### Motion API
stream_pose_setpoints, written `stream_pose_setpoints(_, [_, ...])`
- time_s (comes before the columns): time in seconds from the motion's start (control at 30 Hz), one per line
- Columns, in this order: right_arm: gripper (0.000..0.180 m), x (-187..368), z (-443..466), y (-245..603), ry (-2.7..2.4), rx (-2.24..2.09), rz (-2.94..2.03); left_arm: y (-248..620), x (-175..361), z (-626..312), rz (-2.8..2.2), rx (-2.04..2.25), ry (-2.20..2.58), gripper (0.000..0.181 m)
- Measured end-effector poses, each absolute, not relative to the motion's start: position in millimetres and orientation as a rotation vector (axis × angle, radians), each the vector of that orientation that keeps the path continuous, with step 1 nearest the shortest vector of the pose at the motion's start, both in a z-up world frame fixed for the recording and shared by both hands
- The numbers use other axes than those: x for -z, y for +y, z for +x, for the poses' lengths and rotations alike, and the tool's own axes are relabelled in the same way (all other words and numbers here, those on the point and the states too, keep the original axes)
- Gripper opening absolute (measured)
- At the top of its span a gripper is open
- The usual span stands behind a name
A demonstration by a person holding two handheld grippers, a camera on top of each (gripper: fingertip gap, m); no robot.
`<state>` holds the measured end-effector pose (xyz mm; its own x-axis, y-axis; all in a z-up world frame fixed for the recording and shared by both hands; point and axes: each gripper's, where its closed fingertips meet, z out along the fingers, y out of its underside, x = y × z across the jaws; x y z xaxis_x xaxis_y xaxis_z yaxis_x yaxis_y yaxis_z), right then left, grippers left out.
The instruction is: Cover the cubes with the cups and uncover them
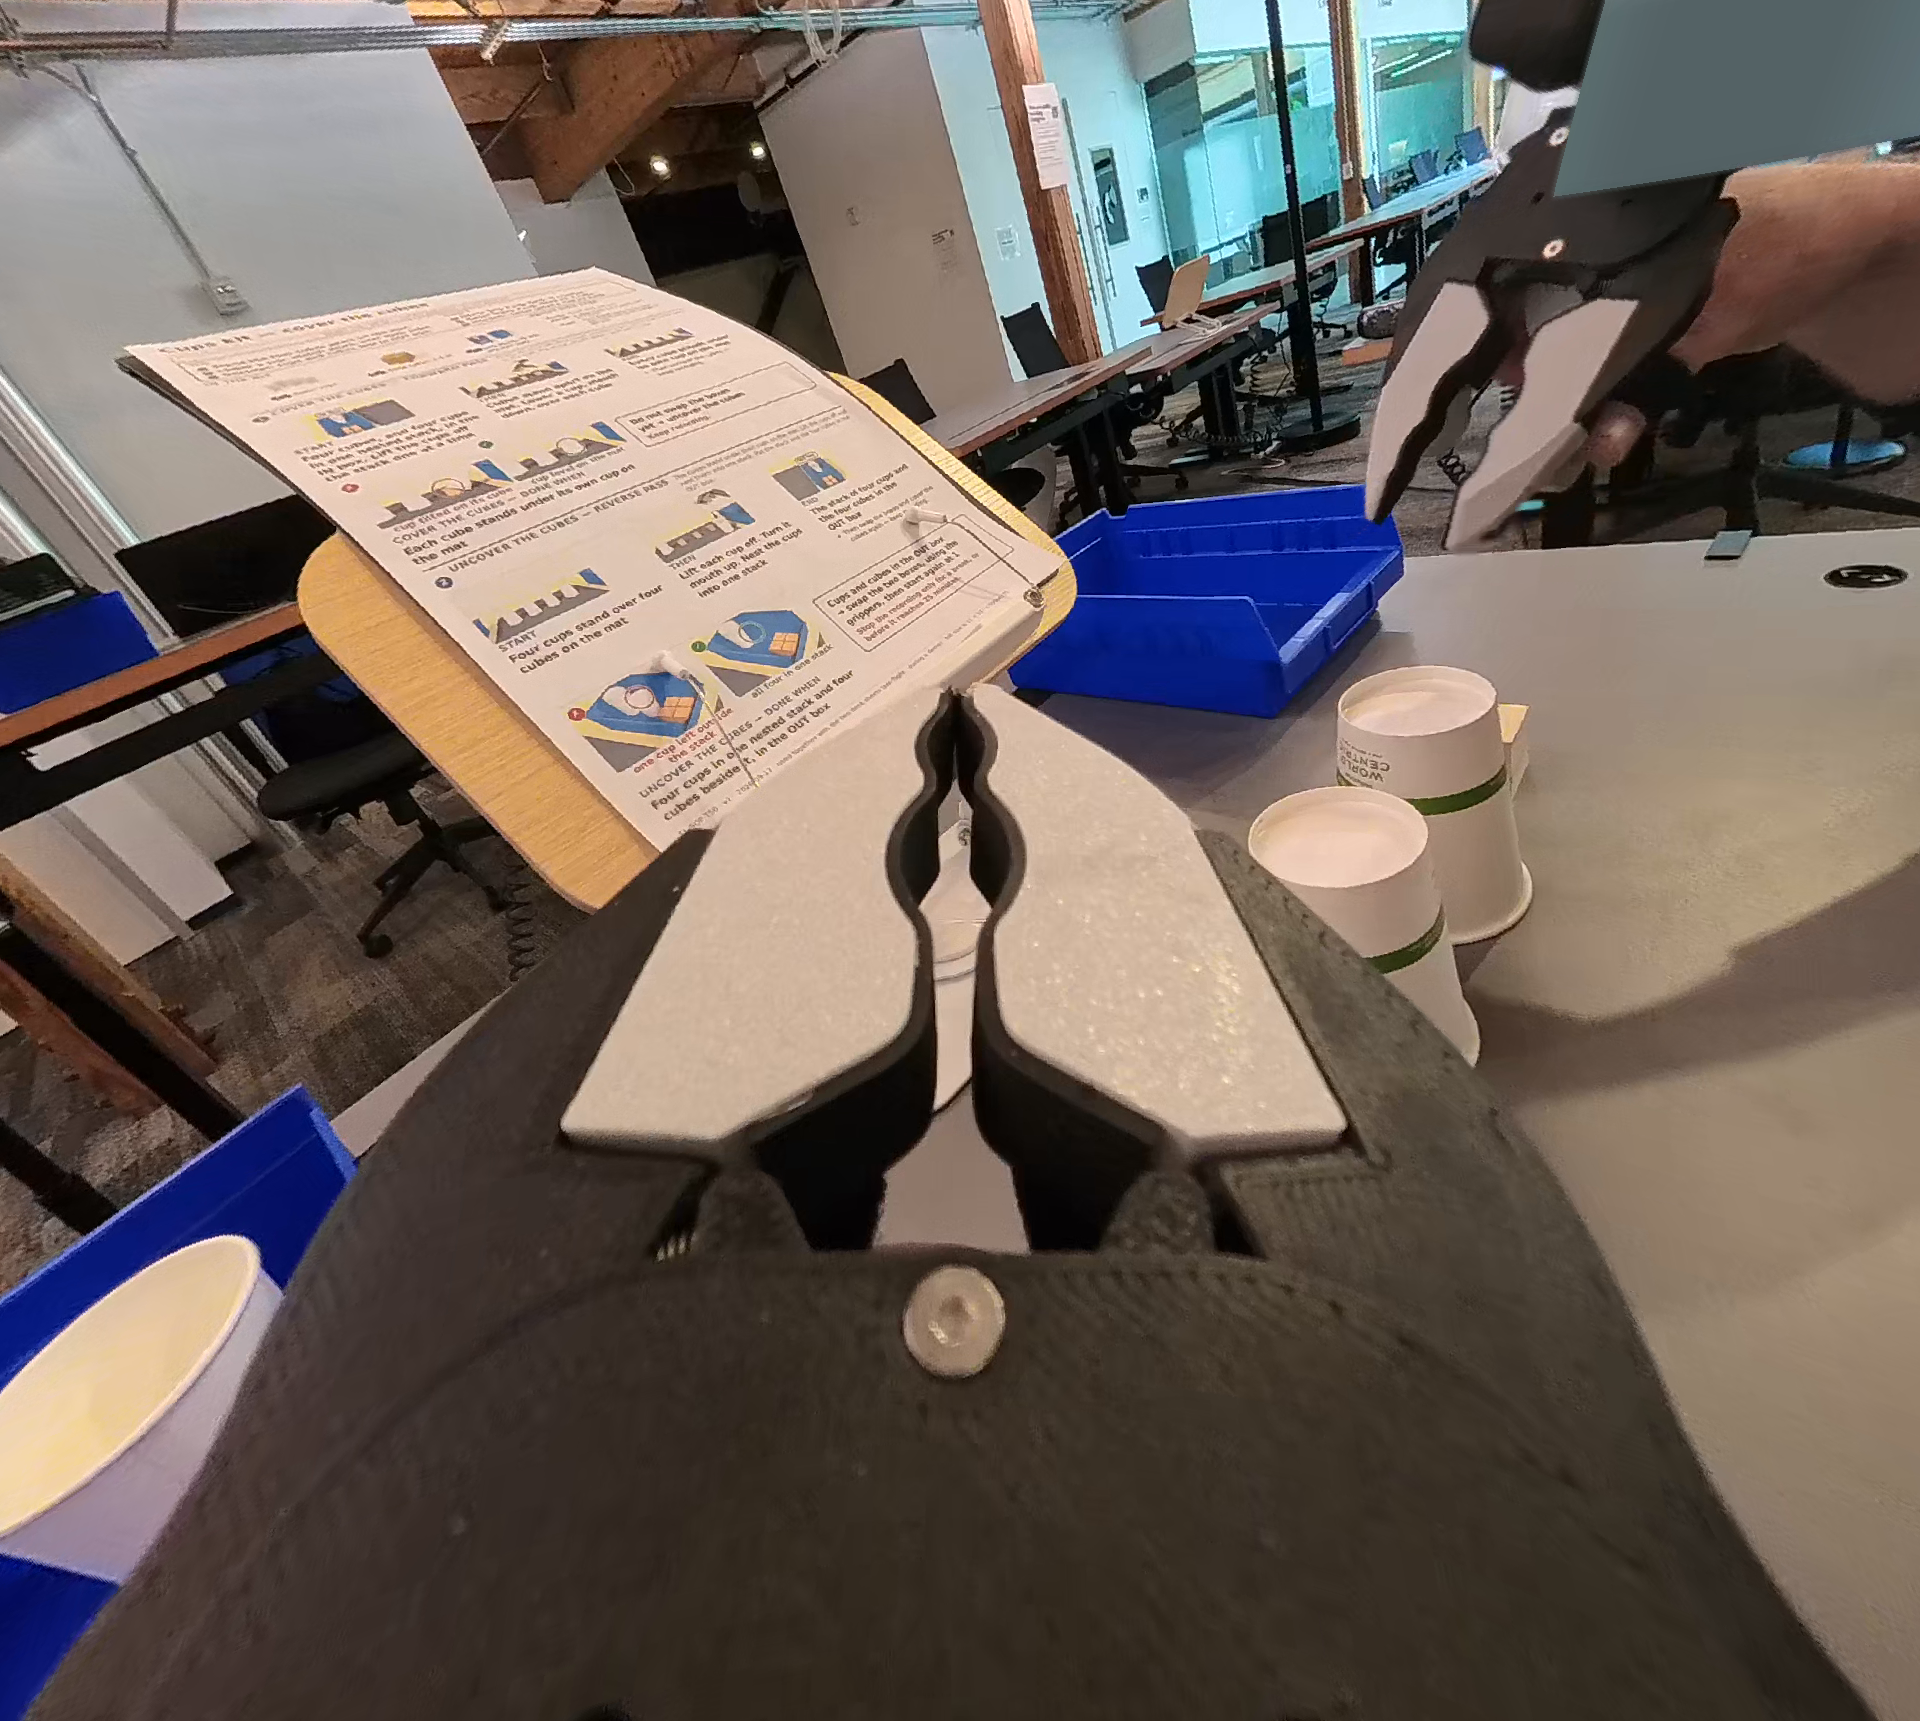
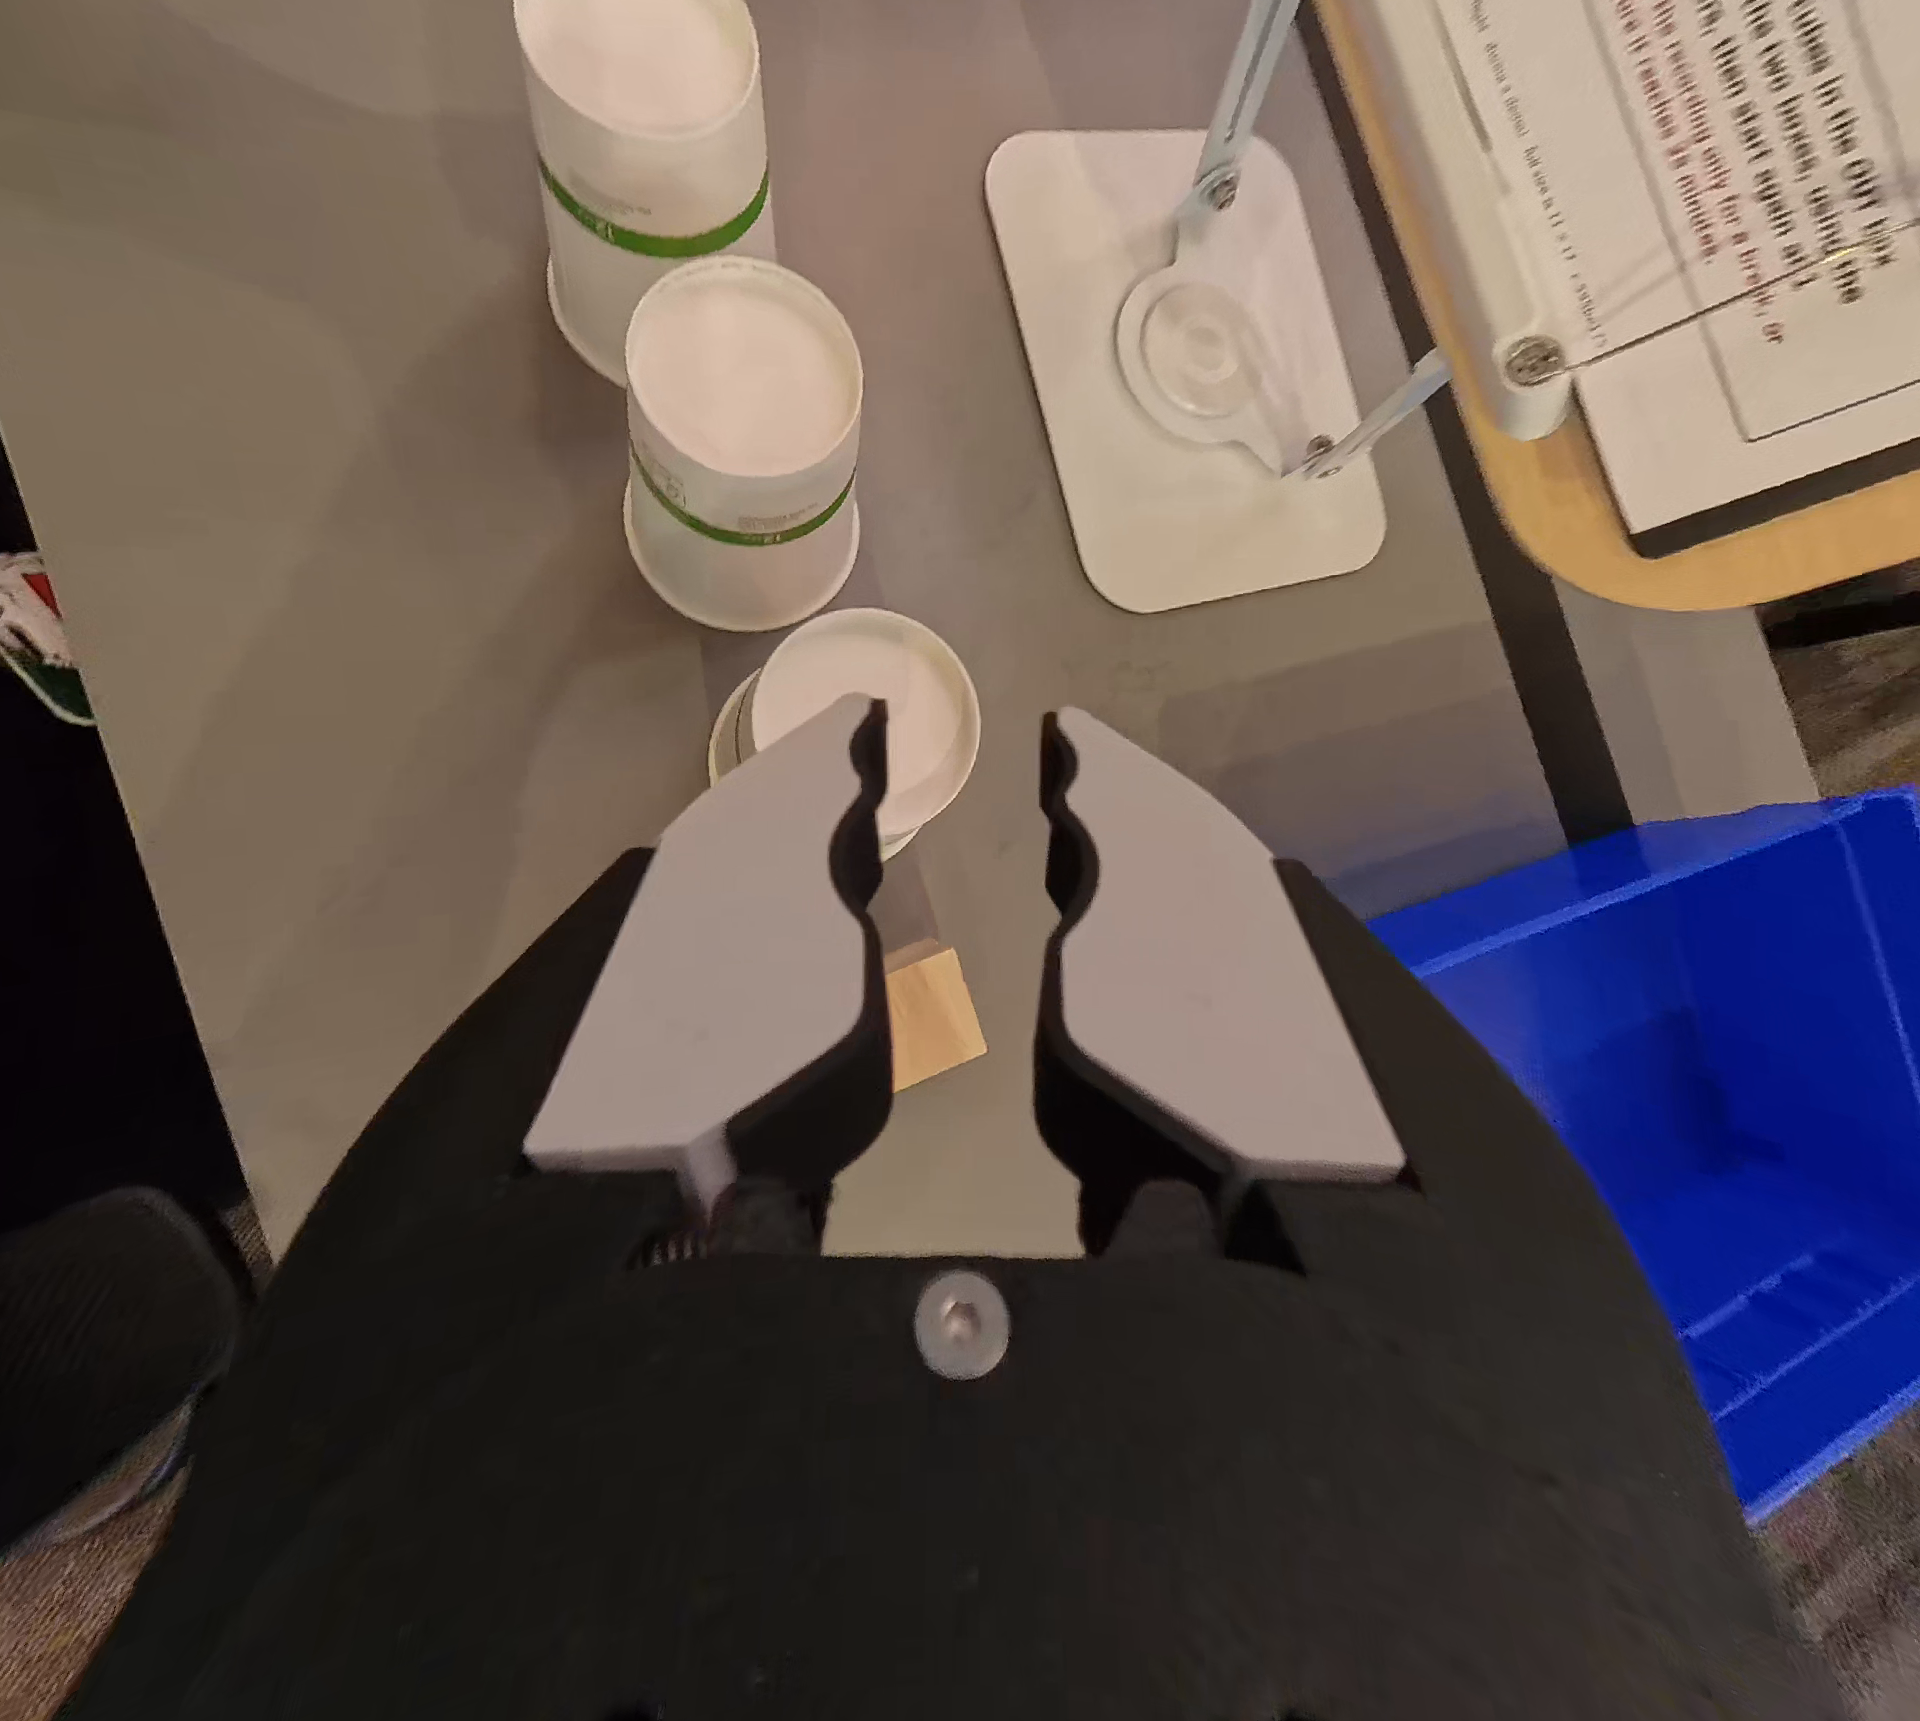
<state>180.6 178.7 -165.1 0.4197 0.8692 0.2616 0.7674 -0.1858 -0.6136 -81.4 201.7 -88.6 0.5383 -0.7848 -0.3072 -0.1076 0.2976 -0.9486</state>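
In the right wrist view, three white paper cups with green bands stand upside down in a row on the grey table: far (image 2: 634,113), middle (image 2: 743,445) and near (image 2: 883,726). A bare wooden cube (image 2: 935,1017) sits uncovered just below the near cup. My right gripper (image 2: 964,721) is open and empty above the near cup and cube. My left gripper (image 1: 956,705) is shut and empty, raised near the instruction stand. Two upside-down cups (image 1: 1340,882) (image 1: 1423,767) show to its right. Another cup (image 1: 104,1380) stands mouth up at the bottom left.
A blue bin (image 1: 1216,601) sits at the table's far end, also seen at the right (image 2: 1662,1100). A second blue bin (image 1: 239,1193) holds the mouth-up cup. An instruction sheet on a wooden board (image 1: 582,487) stands on a white base (image 2: 1184,383). A person's hand holds the right gripper (image 1: 1434,518).
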Motion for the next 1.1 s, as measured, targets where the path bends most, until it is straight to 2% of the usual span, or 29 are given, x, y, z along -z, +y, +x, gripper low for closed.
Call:
stream_pose_setpoints(0.13, [0.001, 154.1, 181.6, 181.2, -1.322, -0.208, -1.915, 204.8, 86.6, -82.6, -1.201, 0.533, 0.925, 0.000])
stream_pose_setpoints(0.4, [0.000, 141.7, 203.5, 201.6, -1.102, -0.213, -1.796, 235.4, 90.5, -97.9, -1.231, 0.486, 0.881, 0.000])
stream_pose_setpoints(0.7, [0.000, 140.2, 240.9, 229.7, -0.848, -0.245, -1.584, 289.9, 125.4, -148.5, -1.361, 0.331, 0.798, 0.000])
stream_pose_setpoints(0.9, [0.000, 156.6, 251.9, 242.5, -0.781, -0.302, -1.539, 332.5, 149.3, -200.8, -1.491, 0.191, 0.749, 0.013])
stream_pose_setpoints(1.1, [0.000, 167.2, 251.7, 247.3, -0.773, -0.332, -1.545, 384.9, 178.7, -241.4, -1.659, -0.042, 0.922, 0.023])
